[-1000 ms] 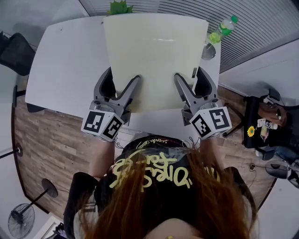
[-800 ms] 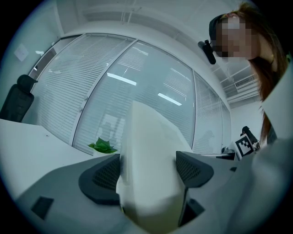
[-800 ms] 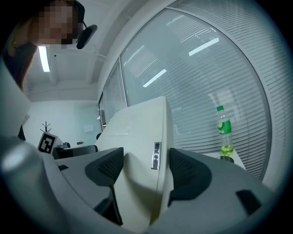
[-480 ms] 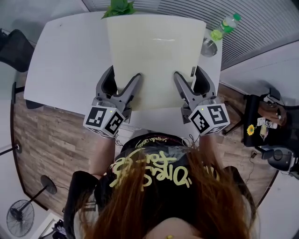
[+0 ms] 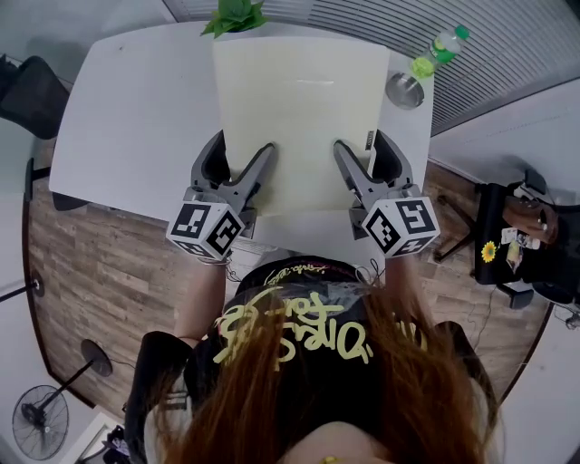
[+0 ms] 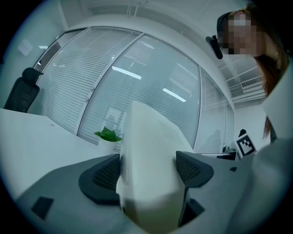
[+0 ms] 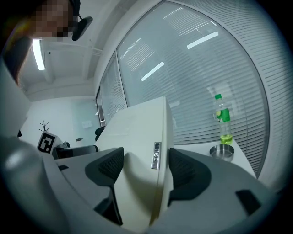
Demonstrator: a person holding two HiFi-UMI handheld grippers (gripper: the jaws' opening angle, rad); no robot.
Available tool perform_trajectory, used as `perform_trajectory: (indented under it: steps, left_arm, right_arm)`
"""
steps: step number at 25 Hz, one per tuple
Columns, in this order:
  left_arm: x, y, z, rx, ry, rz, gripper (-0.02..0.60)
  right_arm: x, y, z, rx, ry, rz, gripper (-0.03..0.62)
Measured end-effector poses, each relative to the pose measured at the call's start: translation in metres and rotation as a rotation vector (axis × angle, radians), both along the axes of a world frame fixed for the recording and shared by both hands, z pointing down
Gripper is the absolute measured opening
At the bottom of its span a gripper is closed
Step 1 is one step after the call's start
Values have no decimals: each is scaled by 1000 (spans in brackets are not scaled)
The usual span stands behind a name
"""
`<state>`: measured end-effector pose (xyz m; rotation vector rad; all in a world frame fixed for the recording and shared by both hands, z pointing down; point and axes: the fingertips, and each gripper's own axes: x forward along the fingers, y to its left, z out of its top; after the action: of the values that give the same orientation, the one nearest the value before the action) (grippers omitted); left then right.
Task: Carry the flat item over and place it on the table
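Board [image 5: 304, 118] smooth, faint sheen; table [image 5: 136, 118] matt white; floor [image 5: 100, 281] wood-grain planks; bowl [image 5: 404, 91] shiny metal; bottle [image 5: 435, 53] clear plastic.

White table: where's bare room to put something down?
The table's left half, between the cream panel and the black chair, is bare. The far right corner is crowded: green bottle, steel bowl. A leafy plant sits at the far edge.

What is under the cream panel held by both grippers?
The white table shows beside the panel. Whatever lies directly beneath the panel is covered.
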<state>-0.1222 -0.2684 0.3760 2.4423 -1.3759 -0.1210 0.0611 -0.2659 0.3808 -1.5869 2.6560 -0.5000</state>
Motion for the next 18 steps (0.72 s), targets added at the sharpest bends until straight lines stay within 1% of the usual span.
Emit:
perform_trajectory:
  steps: [18]
  left_arm:
    - [-6,-5,29,-68,-19,-3,382]
  right_arm:
    - [-7,-7,32,-102,6,-5,314]
